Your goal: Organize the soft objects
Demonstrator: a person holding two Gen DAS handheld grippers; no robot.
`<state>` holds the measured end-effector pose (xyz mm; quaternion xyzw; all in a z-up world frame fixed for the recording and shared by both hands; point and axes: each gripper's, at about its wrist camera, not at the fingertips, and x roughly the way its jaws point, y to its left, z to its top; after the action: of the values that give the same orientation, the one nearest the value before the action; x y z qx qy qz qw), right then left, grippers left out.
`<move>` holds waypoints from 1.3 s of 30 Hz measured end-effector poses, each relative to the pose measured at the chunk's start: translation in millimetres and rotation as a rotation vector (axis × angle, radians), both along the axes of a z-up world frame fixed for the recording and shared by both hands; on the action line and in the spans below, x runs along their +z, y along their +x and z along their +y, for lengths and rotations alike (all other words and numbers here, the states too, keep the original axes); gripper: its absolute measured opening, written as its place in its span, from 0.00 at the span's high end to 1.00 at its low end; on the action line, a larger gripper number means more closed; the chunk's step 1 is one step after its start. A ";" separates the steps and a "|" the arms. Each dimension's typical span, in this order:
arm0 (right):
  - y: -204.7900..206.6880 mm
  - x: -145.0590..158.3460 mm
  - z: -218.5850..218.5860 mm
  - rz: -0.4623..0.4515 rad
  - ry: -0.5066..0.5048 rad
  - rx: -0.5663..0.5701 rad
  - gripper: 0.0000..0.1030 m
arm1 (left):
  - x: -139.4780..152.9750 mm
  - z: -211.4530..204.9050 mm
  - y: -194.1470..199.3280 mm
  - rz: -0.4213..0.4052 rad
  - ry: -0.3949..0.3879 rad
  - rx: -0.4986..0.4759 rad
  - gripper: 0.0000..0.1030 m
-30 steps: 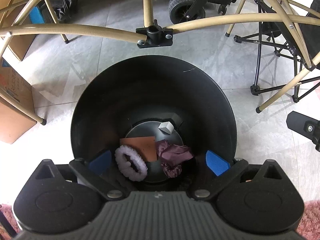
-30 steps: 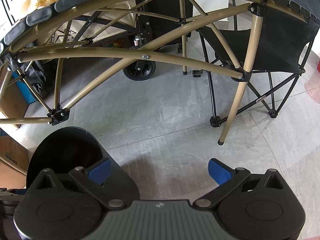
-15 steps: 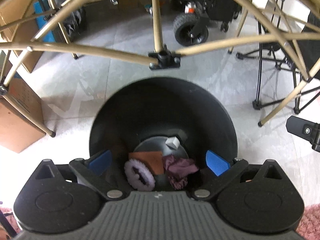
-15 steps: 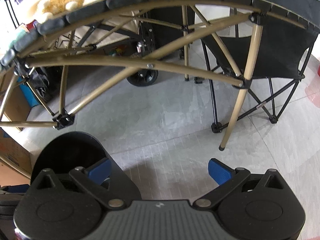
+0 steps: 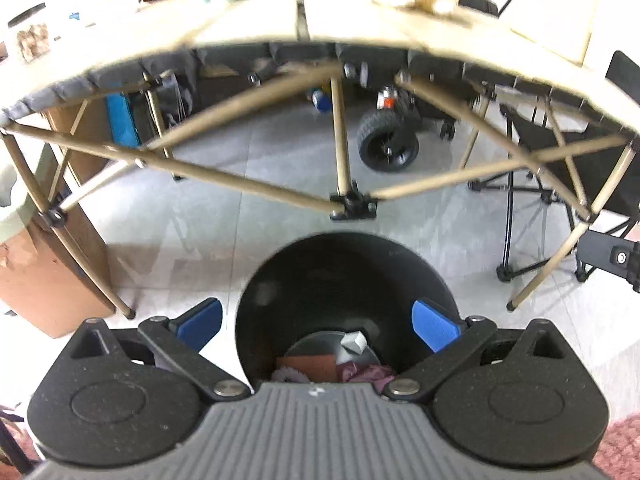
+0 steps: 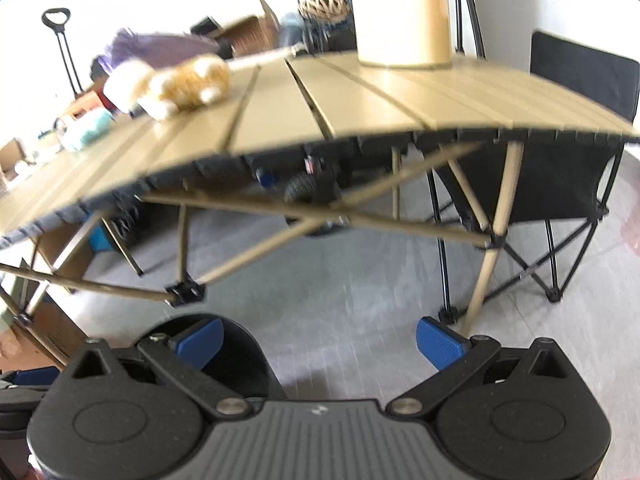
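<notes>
Both grippers empty, black bin on floor holds the soft bits.

Bin (image 5: 348, 276) stands upright, mouth up, in front of the worktop (image 6: 360, 108); at its bottom: white scrunchie (image 5: 286, 374) at 7 o'clock, maroon scrunchie (image 5: 366, 372) at 5, brown pad (image 5: 308, 362) between, small grey block (image 5: 354, 342) at 1. Left gripper (image 5: 316, 322) above the bin, fingers apart, holding nothing. Right gripper (image 6: 318, 338) fingers apart, over the floor. Plush toy (image 6: 176, 82) lies on the worktop at 10 o'clock, long axis roughly left-right.

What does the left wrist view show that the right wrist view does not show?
Only the left wrist view looks into the black bin: a white scrunchie, a maroon scrunchie and a brown cloth lie inside. Only the right wrist view shows the tan cylinder on the table. Both show the folding table, the plush toy and the bin.
</notes>
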<state>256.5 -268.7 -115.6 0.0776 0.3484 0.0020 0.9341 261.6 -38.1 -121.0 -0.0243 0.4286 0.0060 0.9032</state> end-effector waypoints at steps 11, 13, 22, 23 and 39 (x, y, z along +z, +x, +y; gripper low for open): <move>-18.8 51.7 17.2 -0.164 0.014 0.062 0.00 | 66.2 30.1 -20.7 -0.188 -0.051 0.029 0.00; -17.9 59.9 22.5 -0.191 0.006 0.073 0.00 | 74.9 33.9 -20.6 -0.220 -0.042 0.033 0.00; -0.9 96.9 45.3 -0.322 -0.006 0.118 0.00 | 117.3 53.9 -13.2 -0.354 -0.064 0.072 0.00; 1.1 100.5 47.9 -0.336 -0.004 0.123 0.00 | 121.3 56.0 -11.7 -0.368 -0.064 0.079 0.00; 61.2 135.3 80.1 -0.456 -0.041 0.121 0.00 | 151.6 86.2 32.4 -0.466 -0.096 0.159 0.00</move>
<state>317.7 -188.6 19.7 0.0351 0.1323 0.0687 0.9882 294.0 48.1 30.6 -0.1013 0.2053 0.0510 0.9721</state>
